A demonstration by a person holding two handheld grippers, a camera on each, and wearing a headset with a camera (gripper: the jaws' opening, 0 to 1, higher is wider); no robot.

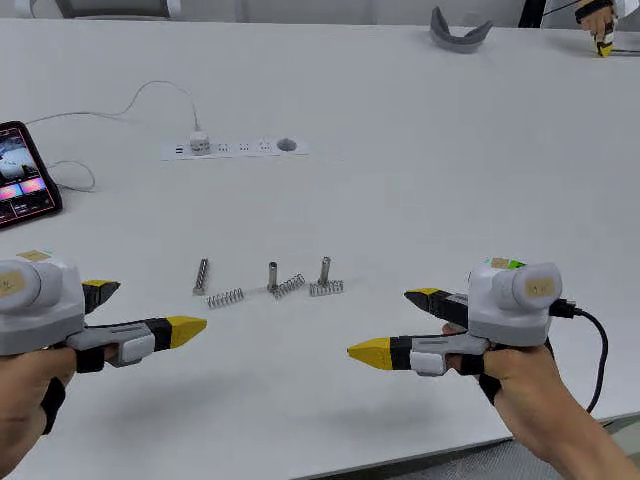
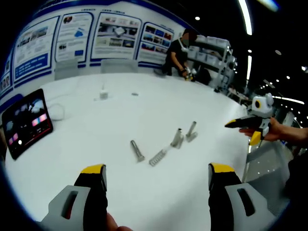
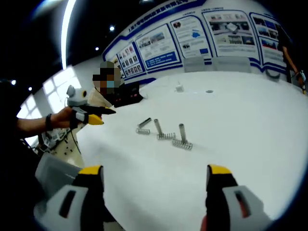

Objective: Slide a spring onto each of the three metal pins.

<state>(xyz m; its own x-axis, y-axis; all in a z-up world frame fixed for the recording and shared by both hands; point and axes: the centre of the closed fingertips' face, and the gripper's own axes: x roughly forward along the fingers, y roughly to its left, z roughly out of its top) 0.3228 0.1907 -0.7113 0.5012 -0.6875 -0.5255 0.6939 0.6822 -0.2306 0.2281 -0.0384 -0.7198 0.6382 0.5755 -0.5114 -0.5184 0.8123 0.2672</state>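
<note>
We hold the left gripper [image 1: 150,308] and right gripper [image 1: 395,323] wide open and empty, near-side of the pins [image 1: 272,275] and springs [image 1: 226,298] on the table [image 1: 420,180]. A loosely pinched spring could flick away or knock a pin.

White table [image 1: 450,190] is carrying: power strip [image 1: 235,148]; tablet [image 1: 22,183] is lying left of the strip; three metal pins [image 1: 272,275] and three loose springs [image 1: 290,286] are sitting nearer than the strip; grey curved piece [image 1: 460,32] is resting far beyond it.
</note>
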